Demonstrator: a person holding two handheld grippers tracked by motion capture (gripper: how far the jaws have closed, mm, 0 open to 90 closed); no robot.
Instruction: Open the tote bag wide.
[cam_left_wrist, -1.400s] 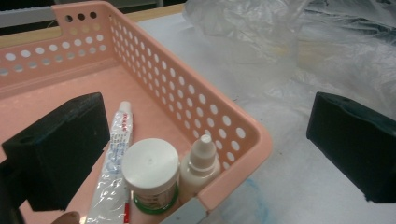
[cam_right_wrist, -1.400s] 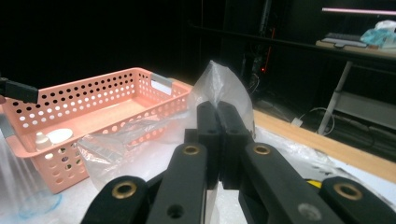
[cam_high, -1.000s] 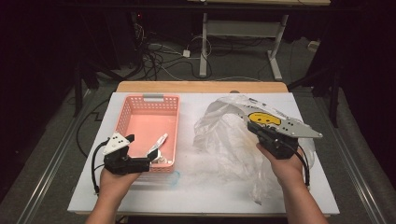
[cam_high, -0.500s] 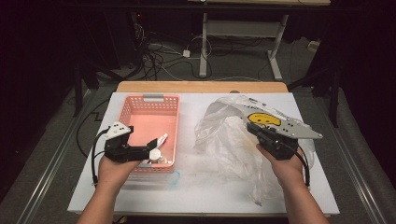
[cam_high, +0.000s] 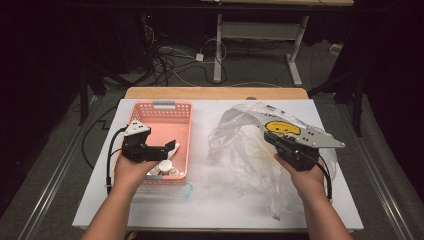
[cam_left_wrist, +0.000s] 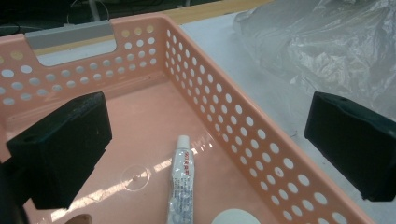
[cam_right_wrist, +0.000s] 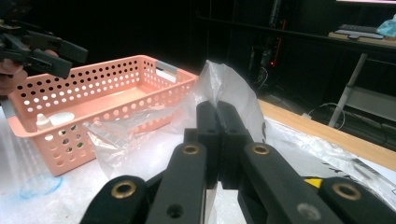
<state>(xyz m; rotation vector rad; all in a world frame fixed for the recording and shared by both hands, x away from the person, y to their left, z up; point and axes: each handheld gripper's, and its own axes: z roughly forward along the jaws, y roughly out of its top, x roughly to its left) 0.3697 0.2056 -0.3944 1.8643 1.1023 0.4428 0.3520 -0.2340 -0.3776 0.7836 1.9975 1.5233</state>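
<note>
**Fingers spread over the basket, tube below**

Left gripper (cam_high: 167, 148) hangs above the pink basket (cam_left_wrist: 243, 135), jaws wide apart and empty. Small white tube (cam_left_wrist: 180, 184) lies flat on the basket floor, long axis running away from the jaws, cap at the far end. Right gripper (cam_right_wrist: 217, 122), well apart, jaws pressed together on the clear plastic bag (cam_high: 240, 142).

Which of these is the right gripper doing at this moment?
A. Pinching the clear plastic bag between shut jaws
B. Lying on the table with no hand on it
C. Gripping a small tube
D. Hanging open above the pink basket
A: the right gripper has its jaws pressed together on a fold of the clear plastic bag.
</note>
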